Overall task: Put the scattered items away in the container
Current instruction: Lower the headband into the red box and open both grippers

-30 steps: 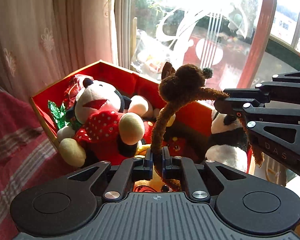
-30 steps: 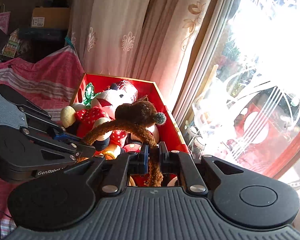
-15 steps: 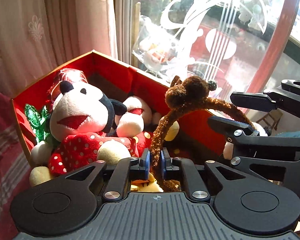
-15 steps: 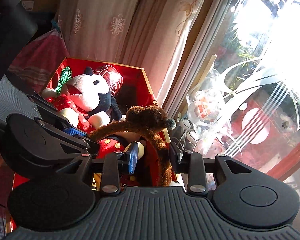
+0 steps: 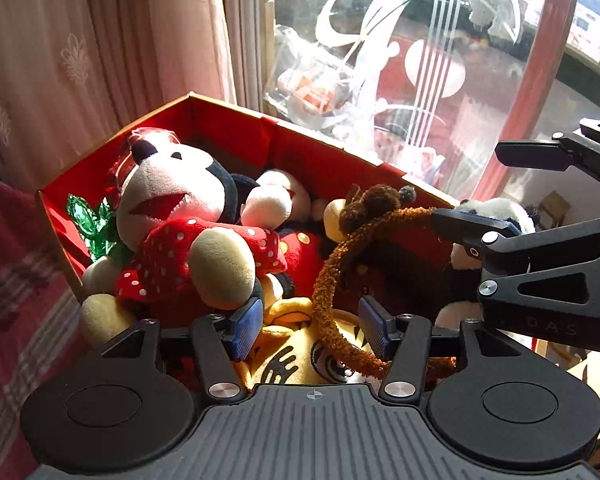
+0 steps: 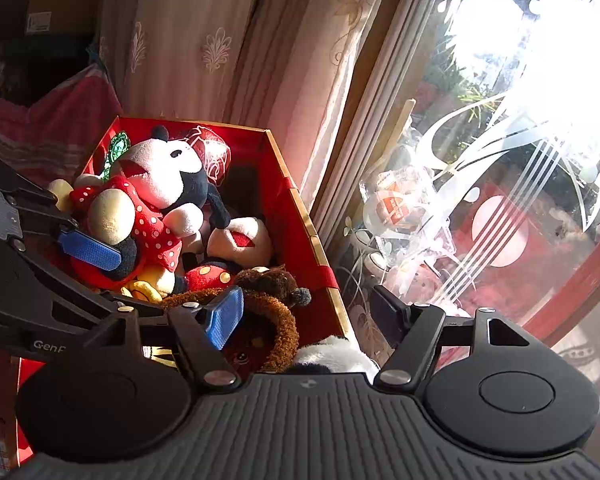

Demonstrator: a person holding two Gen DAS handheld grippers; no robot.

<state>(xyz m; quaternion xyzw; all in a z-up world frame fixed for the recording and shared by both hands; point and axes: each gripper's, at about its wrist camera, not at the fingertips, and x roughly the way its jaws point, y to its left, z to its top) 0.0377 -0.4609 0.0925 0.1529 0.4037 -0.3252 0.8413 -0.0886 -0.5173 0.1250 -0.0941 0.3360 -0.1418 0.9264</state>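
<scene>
Both grippers hang over the red cardboard box (image 5: 228, 128) by the window, and both sets of jaws are opening. The fuzzy brown headband with a small plush animal head on top (image 5: 324, 292) lies inside the box, along its window-side wall, draped over the other toys. One end arcs up between the spread blue-padded fingers of the left gripper (image 5: 311, 330), nearer the right-hand pad, though whether it touches is unclear. From the right wrist view the right gripper (image 6: 312, 312) stands wide, the headband's other end just beside its left pad (image 6: 224, 316). A large mouse plush in a red polka-dot dress (image 5: 188, 224) fills the box's curtain-side end
</scene>
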